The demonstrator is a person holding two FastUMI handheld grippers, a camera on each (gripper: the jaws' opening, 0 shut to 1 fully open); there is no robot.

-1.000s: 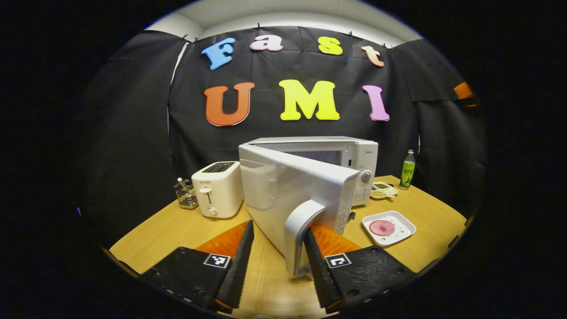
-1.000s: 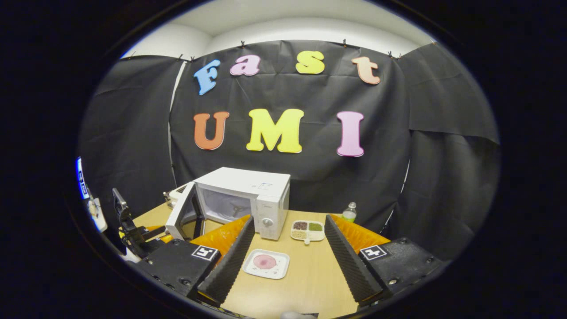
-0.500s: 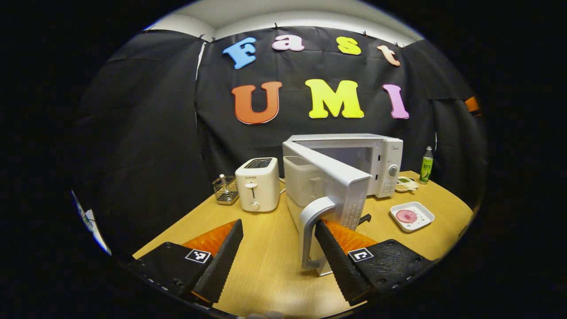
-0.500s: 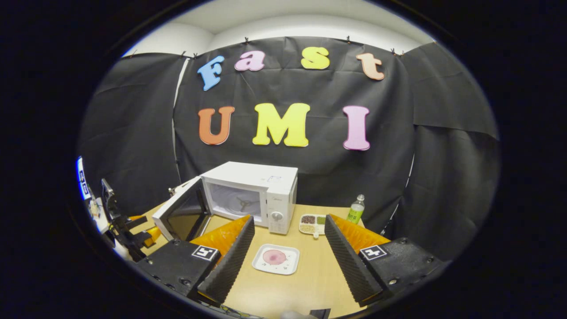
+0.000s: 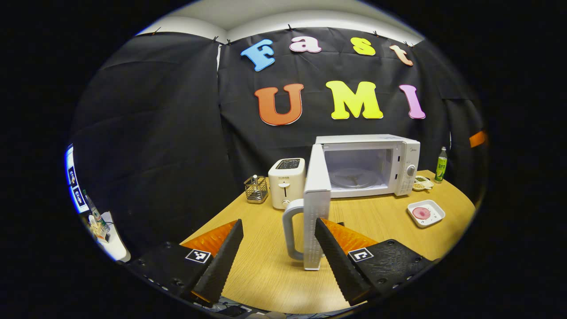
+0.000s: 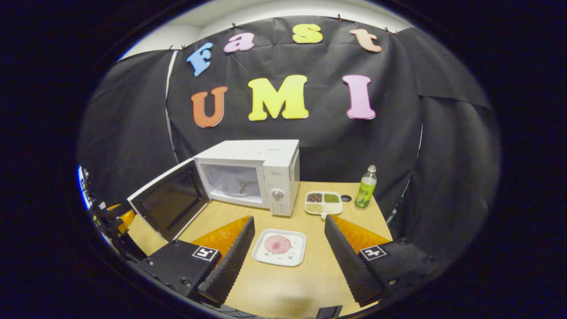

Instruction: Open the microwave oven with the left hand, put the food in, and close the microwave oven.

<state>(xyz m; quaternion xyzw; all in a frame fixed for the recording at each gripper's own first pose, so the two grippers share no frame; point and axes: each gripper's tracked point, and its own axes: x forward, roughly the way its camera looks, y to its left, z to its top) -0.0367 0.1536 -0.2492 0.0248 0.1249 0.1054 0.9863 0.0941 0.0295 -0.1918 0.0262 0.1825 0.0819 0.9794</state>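
Both jaws stand wide open, gripping nothing. In the left gripper view the left gripper [image 5: 277, 254] frames the door [image 5: 316, 208], which stands edge-on between the two fingers, its handle [image 5: 290, 232] in the gap and its edge just beside the finger at five o'clock; I cannot tell if that finger touches it. Behind, at one o'clock, the microwave [image 5: 381, 166] gapes, its turntable bare. A toaster [image 5: 287, 182] sits at its left, a wire rack [image 5: 256, 189] just beyond that, all on the wooden table [image 5: 266, 274]. At three o'clock lies the plate [image 5: 426, 213] with the pink food [image 5: 421, 212] on it.

Over to the right gripper view: the right gripper [image 6: 285, 254] hovers over the table, and the plate lies right between its fingertips at six o'clock, apart from both. The microwave stands at eleven o'clock, door swung out toward nine. A divided dish [image 6: 324, 202] of beans sits just beside the microwave's control side, a green bottle [image 6: 366, 188] near it at two o'clock.
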